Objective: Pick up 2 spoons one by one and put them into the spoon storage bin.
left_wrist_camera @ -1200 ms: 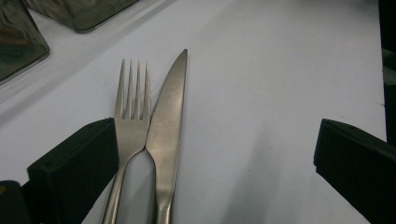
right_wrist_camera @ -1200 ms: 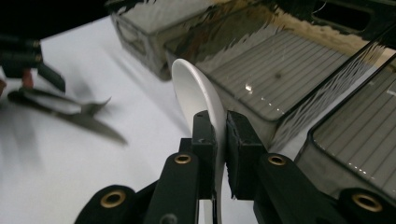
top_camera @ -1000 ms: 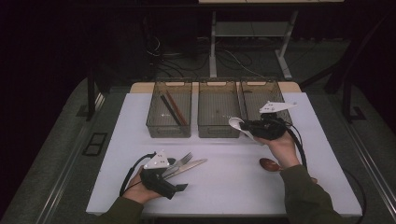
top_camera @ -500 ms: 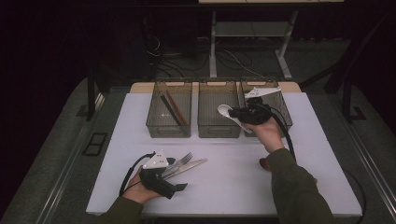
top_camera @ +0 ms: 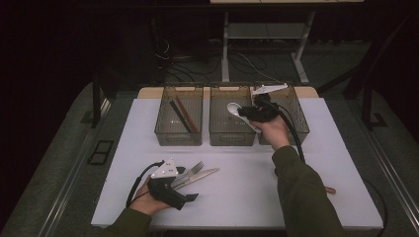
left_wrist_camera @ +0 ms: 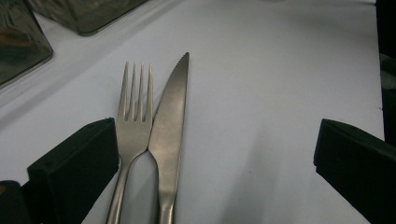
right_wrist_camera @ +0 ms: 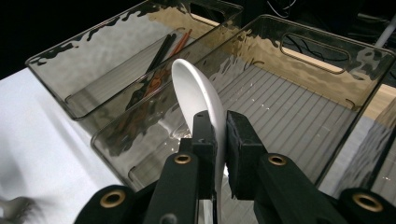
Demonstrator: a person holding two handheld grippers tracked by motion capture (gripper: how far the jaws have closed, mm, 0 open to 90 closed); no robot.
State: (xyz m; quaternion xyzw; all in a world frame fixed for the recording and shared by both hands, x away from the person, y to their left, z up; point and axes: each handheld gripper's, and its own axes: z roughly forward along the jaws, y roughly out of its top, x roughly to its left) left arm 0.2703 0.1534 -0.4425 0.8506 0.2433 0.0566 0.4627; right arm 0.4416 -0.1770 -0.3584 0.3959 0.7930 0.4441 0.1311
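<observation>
Glossy white spoon (right_wrist_camera: 198, 100), probably plastic; rippled smoky clear-plastic bins (right_wrist_camera: 299, 100); brushed-metal fork (left_wrist_camera: 132, 116) and knife (left_wrist_camera: 169, 130); matt white table (top_camera: 247, 182).

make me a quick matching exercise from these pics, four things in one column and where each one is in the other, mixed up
Things:
1. white spoon
2. fork
3. chopsticks
4. middle bin

Places:
A. lying in the left bin
B. pinched between the right gripper's jaws
C. on the white table beside the knife
D. under the held spoon, nothing in it

Pairs: 1-B, 2-C, 3-A, 4-D
</observation>
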